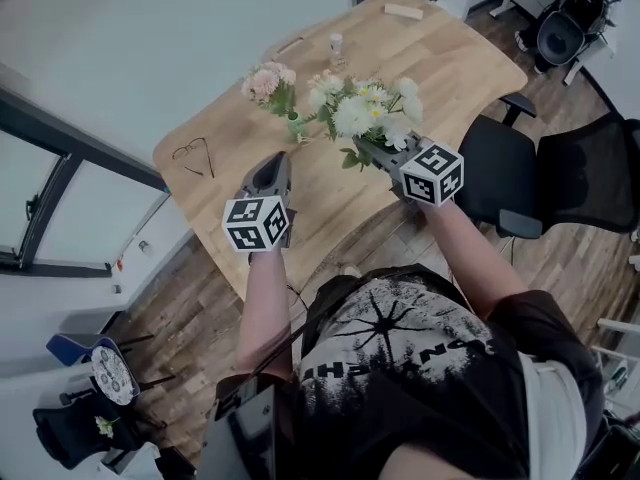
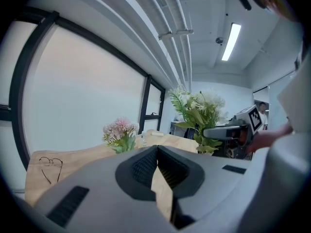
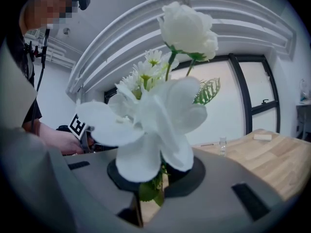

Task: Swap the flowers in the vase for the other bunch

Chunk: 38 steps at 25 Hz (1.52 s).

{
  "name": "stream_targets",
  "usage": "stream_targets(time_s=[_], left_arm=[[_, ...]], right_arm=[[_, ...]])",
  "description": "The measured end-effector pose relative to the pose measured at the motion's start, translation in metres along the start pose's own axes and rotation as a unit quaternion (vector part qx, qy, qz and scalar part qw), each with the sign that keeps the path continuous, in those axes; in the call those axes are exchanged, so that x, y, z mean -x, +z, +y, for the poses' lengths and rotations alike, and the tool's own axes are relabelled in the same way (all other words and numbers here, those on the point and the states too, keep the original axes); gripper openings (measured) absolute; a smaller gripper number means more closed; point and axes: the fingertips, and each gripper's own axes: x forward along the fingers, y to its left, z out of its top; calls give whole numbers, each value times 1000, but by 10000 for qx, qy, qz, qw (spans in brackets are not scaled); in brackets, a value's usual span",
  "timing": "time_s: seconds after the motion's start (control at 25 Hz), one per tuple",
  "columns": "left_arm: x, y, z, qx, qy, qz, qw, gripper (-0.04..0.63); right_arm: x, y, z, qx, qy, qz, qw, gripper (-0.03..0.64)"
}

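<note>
A pink bunch [image 1: 268,84] stands in a small green vase [image 1: 295,125] on the wooden table [image 1: 440,78]; it also shows in the left gripper view as the pink bunch [image 2: 119,132]. My right gripper [image 1: 367,149] is shut on the stems of a white bunch [image 1: 368,109] and holds it above the table, just right of the vase. In the right gripper view the white bunch [image 3: 156,111] fills the middle, its stems pinched in my right gripper [image 3: 160,179]. My left gripper [image 1: 279,159] hovers in front of the vase, and in its own view the left gripper [image 2: 156,155] is shut and empty.
Glasses [image 1: 195,154] lie at the table's left edge. A small clear bottle [image 1: 337,49] and a wooden block [image 1: 403,11] sit at the far side. Black office chairs [image 1: 585,173] stand to the right of the table. Windows run along the left.
</note>
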Motion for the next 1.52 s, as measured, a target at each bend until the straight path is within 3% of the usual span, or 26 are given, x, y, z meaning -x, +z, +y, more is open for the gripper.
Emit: stream_targets(time_s=[0.52, 1.12, 1.4, 1.52], left_arm=[[-19, 9, 42, 48, 65, -97, 9999, 15], [-43, 35, 87, 202, 1018, -258, 9943, 18], [-57, 44, 104, 141, 1248, -207, 9919, 20], [-77, 48, 105, 17, 1247, -81, 9922, 61]], right_arm=[[-36, 7, -27, 32, -60, 17, 10000, 67], [-93, 25, -79, 74, 726, 186, 9972, 67], [-108, 26, -96, -2, 932, 216, 9954, 67], [-112, 27, -112, -14, 974, 239, 9950, 67]])
